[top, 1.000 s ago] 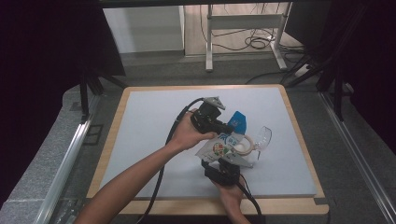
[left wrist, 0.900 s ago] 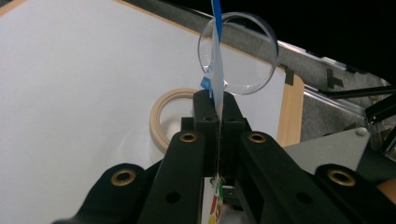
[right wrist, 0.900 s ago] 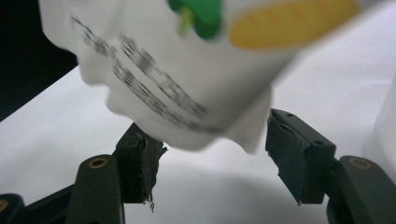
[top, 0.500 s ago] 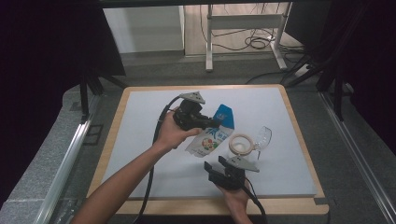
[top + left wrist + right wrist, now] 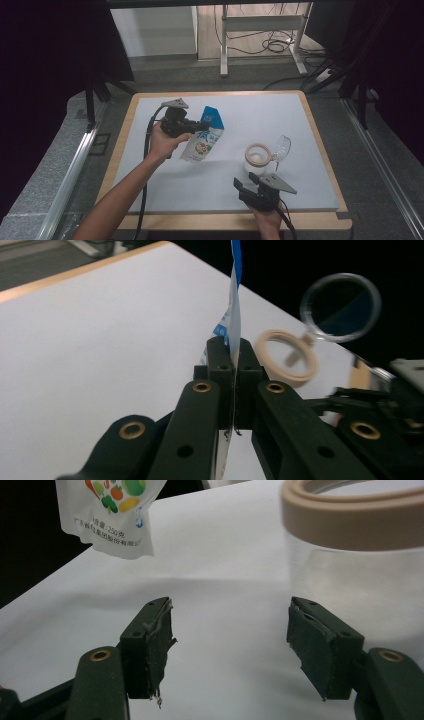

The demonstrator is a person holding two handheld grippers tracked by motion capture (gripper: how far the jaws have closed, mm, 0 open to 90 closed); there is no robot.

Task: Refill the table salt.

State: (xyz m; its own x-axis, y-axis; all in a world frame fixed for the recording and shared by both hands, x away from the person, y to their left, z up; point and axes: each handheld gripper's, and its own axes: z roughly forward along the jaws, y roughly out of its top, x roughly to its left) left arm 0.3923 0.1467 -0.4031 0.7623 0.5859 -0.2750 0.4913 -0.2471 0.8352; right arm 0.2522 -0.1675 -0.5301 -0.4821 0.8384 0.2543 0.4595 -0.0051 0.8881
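Observation:
My left gripper (image 5: 192, 126) hovers over the left half of the white mat, shut on the edge of a white pouch (image 5: 204, 140) with a blue top and vegetable print. In the left gripper view the jaws (image 5: 232, 352) pinch the pouch (image 5: 234, 315) edge-on. A clear jar with a beige rim (image 5: 257, 155) stands right of centre, its round clear lid (image 5: 281, 146) tilted up at its right side. My right gripper (image 5: 245, 183) is near the front edge, just in front of the jar, open with nothing between its jaws (image 5: 230, 615). The jar (image 5: 350, 510) looms ahead on the right.
The white mat (image 5: 260, 115) lies on a wood-edged table (image 5: 315, 125). Metal rails run along both sides, and a frame stand with cables (image 5: 270, 45) is on the floor behind. A cable trails from each gripper toward the near edge.
My left gripper carried the pouch leftward and away from the jar. My right gripper drew back from the jar toward the front edge, leaving the jar standing alone.

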